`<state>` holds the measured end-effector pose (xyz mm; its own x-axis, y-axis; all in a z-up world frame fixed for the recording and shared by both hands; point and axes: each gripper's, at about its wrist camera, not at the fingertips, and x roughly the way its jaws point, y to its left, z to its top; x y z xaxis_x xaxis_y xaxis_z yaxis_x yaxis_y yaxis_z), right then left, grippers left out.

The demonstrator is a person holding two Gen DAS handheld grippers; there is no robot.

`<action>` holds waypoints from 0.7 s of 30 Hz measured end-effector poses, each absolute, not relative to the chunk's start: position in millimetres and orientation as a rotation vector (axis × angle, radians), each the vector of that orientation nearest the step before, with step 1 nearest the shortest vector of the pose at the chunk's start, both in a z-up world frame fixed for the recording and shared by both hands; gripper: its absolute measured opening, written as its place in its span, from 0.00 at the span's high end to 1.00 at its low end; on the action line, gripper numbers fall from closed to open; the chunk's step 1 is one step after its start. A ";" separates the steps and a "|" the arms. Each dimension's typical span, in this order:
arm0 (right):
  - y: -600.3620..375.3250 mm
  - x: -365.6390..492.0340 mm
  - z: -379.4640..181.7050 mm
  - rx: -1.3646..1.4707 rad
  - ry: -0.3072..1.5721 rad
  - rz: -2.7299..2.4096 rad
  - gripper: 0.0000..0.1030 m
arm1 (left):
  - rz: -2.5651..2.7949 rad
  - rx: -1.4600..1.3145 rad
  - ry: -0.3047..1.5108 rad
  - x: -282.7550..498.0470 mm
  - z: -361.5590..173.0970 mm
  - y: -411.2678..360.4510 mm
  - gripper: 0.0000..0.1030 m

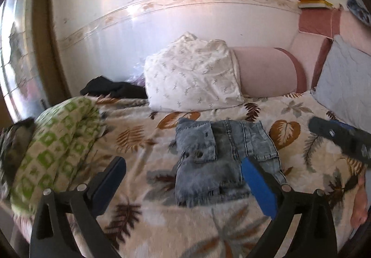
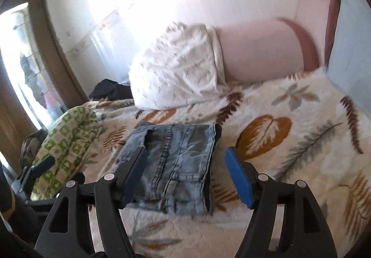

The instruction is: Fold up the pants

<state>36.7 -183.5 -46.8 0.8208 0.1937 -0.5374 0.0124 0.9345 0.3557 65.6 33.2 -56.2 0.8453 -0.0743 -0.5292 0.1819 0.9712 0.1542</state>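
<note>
Faded blue denim, the pants (image 1: 222,160) lie folded into a compact, squarish stack on the leaf-printed bedspread (image 1: 301,105) of the bed, a buttoned pocket flap on top. Both the left hand-held gripper (image 1: 183,179) and the right hand-held gripper (image 2: 186,172) hang above the stack with jaws wide and nothing between the pads. A green-checked blanket (image 1: 60,142) bunches to the left, a white pillow (image 1: 192,75) leans on a pink bolster (image 1: 264,72) behind, and dark clothing (image 1: 113,89) lies by the wall.
</note>
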 end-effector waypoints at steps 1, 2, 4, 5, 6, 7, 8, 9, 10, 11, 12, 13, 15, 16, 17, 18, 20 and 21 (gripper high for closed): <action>-178.8 22.4 -42.8 0.333 0.579 0.097 0.26 | -0.123 0.206 0.544 58.8 -54.1 35.1 0.01; -174.2 11.2 -40.3 0.311 0.562 0.092 0.24 | -0.113 0.210 0.537 51.2 -52.2 37.3 0.01; -165.2 -10.2 -36.8 0.272 0.531 0.088 0.24 | -0.091 0.220 0.524 36.5 -47.4 42.2 0.00; -161.9 -18.0 -35.5 0.260 0.521 0.089 0.23 | -0.086 0.221 0.520 30.3 -44.9 44.9 0.00; -158.3 -28.9 -34.0 0.247 0.511 0.089 0.23 | -0.080 0.221 0.518 24.7 -42.7 46.7 0.00; -155.5 -37.5 -32.5 0.240 0.504 0.087 0.23 | -0.072 0.220 0.518 18.8 -40.2 49.6 0.00; -152.4 -45.4 -30.6 0.235 0.497 0.085 0.23 | -0.063 0.220 0.515 13.0 -37.2 53.1 0.00; -149.3 -55.5 -27.1 0.232 0.488 0.084 0.23 | -0.057 0.219 0.512 7.6 -34.4 55.9 0.00; -146.8 -60.9 -24.6 0.230 0.483 0.086 0.23 | -0.050 0.217 0.508 2.0 -31.3 58.6 0.00; -142.9 -70.9 -19.5 0.221 0.471 0.093 0.22 | -0.040 0.215 0.502 -3.3 -27.2 62.3 0.00; -140.4 -76.6 -15.8 0.212 0.462 0.095 0.22 | -0.034 0.213 0.498 -7.1 -23.5 65.2 0.00; -137.1 -83.5 -11.5 0.200 0.452 0.095 0.22 | -0.026 0.211 0.495 -10.8 -19.4 68.3 0.00; -130.0 -97.2 -1.9 0.176 0.431 0.101 0.21 | -0.012 0.211 0.484 -17.5 -11.7 73.7 0.00; -126.5 -104.1 3.7 0.167 0.423 0.106 0.21 | -0.004 0.213 0.472 -21.5 -6.6 76.7 0.00; -124.1 -108.4 7.5 0.163 0.418 0.111 0.20 | 0.005 0.213 0.465 -24.6 -2.9 79.0 0.00; -120.9 -114.2 12.8 0.155 0.409 0.119 0.20 | 0.015 0.212 0.458 -27.6 1.4 81.9 0.00; -114.8 -122.7 21.4 0.136 0.401 0.124 0.20 | 0.023 0.208 0.445 -33.4 7.8 86.9 0.00; -111.2 -126.8 27.1 0.125 0.397 0.123 0.20 | 0.030 0.206 0.438 -36.3 11.4 89.9 0.00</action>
<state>-126.8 -111.2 27.1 0.9151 0.1439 -0.3768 -0.0951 0.9848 0.1452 -36.3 89.9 11.4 0.9056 0.0730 -0.4178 0.0153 0.9788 0.2041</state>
